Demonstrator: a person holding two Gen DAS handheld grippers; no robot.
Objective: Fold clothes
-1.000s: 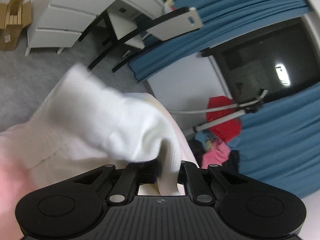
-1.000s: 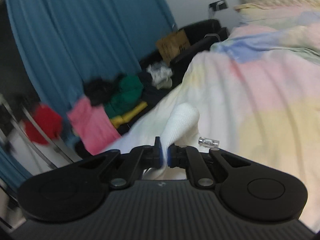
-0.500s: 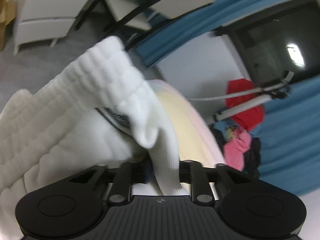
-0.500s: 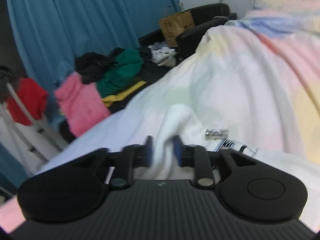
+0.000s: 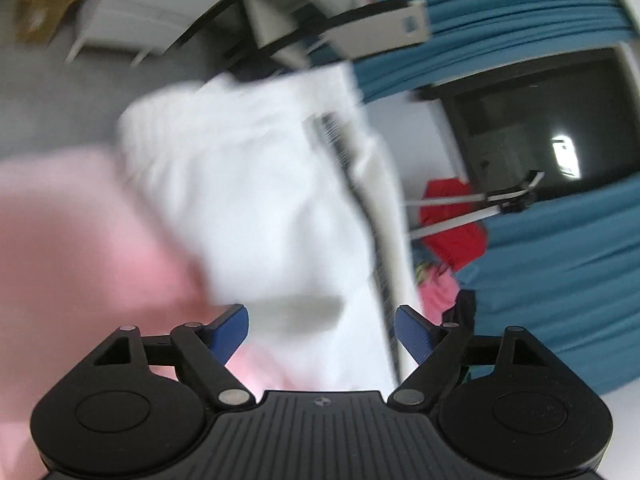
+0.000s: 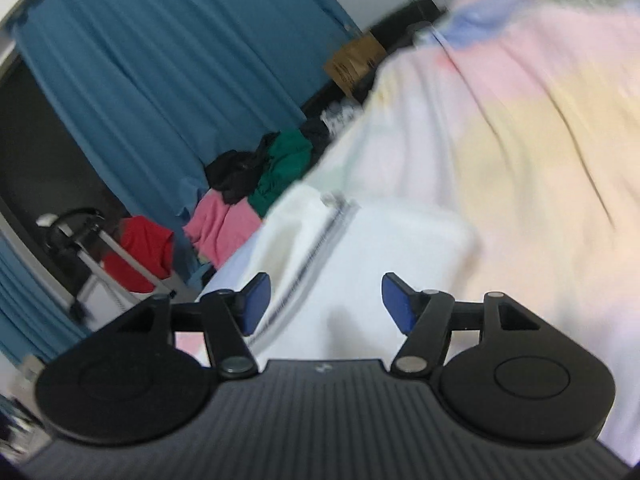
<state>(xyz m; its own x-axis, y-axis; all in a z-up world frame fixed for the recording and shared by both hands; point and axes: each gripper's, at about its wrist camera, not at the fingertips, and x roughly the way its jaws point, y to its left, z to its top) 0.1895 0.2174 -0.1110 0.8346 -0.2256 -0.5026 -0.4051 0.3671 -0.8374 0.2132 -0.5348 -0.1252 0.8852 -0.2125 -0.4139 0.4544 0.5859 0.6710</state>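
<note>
A white zip-up garment (image 5: pixel 256 200) lies on the pastel bedspread (image 5: pixel 72 240), its dark zipper running down its right side. My left gripper (image 5: pixel 322 334) is open and empty just above its near edge. In the right wrist view the same white garment (image 6: pixel 384 248) lies flat on the bedspread (image 6: pixel 540 140), zipper to the left. My right gripper (image 6: pixel 322 304) is open and empty over the garment. Both views are motion-blurred.
A pile of pink, green and black clothes (image 6: pixel 256 188) lies on the floor beside the bed. A red garment hangs on a rack (image 5: pixel 456 220). Blue curtains (image 6: pixel 160 80), a white dresser (image 5: pixel 160 8), a chair (image 5: pixel 360 28) and a cardboard box (image 6: pixel 356 60) stand around.
Both grippers were shut on the white garment and have opened and let it go. The garment, held up before, now lies flat on the bed.
</note>
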